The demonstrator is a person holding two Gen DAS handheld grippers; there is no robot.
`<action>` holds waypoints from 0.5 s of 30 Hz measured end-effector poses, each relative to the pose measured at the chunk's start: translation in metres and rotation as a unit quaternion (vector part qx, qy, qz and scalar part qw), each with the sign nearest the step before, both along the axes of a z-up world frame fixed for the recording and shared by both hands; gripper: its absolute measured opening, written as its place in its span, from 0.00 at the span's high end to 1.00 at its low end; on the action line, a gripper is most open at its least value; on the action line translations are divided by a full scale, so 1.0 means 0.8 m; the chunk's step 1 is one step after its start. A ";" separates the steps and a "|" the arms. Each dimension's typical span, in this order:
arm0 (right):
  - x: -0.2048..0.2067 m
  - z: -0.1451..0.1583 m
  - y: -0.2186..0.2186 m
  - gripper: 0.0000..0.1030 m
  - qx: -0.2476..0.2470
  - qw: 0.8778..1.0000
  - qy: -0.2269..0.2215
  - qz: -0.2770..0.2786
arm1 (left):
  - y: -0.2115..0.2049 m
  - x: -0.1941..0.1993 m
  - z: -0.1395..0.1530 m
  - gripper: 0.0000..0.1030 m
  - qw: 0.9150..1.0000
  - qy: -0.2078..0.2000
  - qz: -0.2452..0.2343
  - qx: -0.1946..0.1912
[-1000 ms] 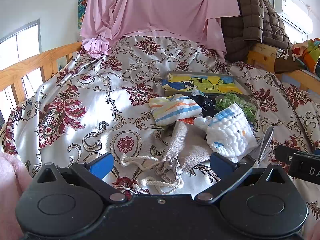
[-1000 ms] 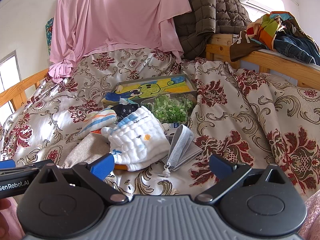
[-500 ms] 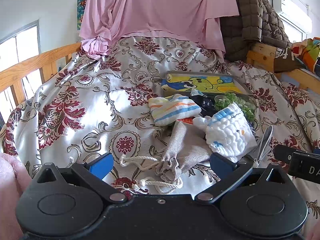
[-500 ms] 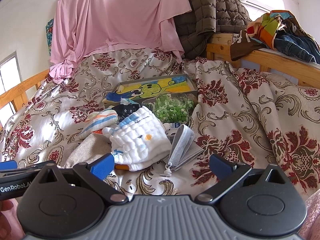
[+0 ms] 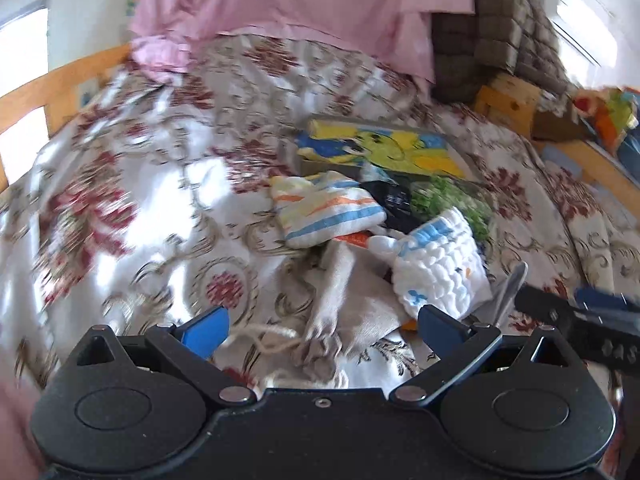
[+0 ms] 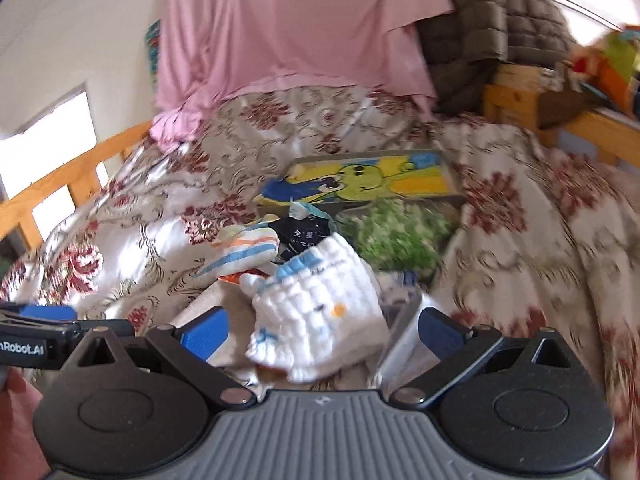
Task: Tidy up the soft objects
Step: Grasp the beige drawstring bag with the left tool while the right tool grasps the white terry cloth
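A pile of soft things lies on the floral bedspread (image 5: 132, 184). A white quilted cloth (image 6: 316, 312) with blue trim sits between the open fingers of my right gripper (image 6: 320, 334), untouched by them. My left gripper (image 5: 320, 330) is open over a beige drawstring bag (image 5: 348, 308) and its rope. A striped cloth (image 5: 324, 210), a black packet (image 5: 394, 200), a green-patterned piece (image 6: 394, 238) and a grey face mask (image 5: 510, 292) lie around them. Both views are blurred.
A box with a yellow and blue cartoon lid (image 6: 368, 180) lies behind the pile. A pink sheet (image 6: 288, 24) and a brown quilted jacket (image 6: 496, 28) hang at the back. Wooden bed rails (image 5: 60, 84) run along both sides, with clothes on the right rail (image 6: 612, 64).
Both grippers have moved forward and down toward the pile. The white cloth now sits between the right fingers, and the bag's neck lies nearer the left ones. Both stay open.
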State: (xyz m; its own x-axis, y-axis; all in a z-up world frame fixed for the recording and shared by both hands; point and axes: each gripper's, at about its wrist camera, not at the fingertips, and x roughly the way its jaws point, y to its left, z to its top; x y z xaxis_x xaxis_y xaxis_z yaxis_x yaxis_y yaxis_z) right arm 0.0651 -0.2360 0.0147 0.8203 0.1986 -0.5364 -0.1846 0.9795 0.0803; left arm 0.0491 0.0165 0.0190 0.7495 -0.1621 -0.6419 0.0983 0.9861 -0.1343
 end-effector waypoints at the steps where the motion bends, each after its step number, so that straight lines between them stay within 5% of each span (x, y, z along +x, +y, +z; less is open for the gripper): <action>1: 0.009 -0.002 0.000 0.00 -0.007 1.000 0.003 0.010 | -0.001 0.011 -0.001 0.02 1.000 0.005 -0.016 0.005; 7: 0.064 -0.028 0.006 0.00 -0.018 0.997 0.040 0.062 | -0.030 0.063 -0.024 0.02 0.990 0.031 -0.116 0.070; 15: 0.103 -0.059 0.025 0.00 -0.051 0.993 0.064 0.081 | -0.057 0.102 -0.066 0.09 0.974 0.070 -0.198 0.089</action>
State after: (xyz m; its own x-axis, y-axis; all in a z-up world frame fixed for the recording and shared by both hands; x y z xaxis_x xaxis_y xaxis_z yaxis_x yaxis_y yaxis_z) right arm 0.1478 -0.2158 -0.0324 0.7056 0.2618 -0.6585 -0.3353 0.9420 0.0152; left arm 0.1307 -0.0292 -0.0336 0.5544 -0.2973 -0.7773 0.4686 0.8834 -0.0037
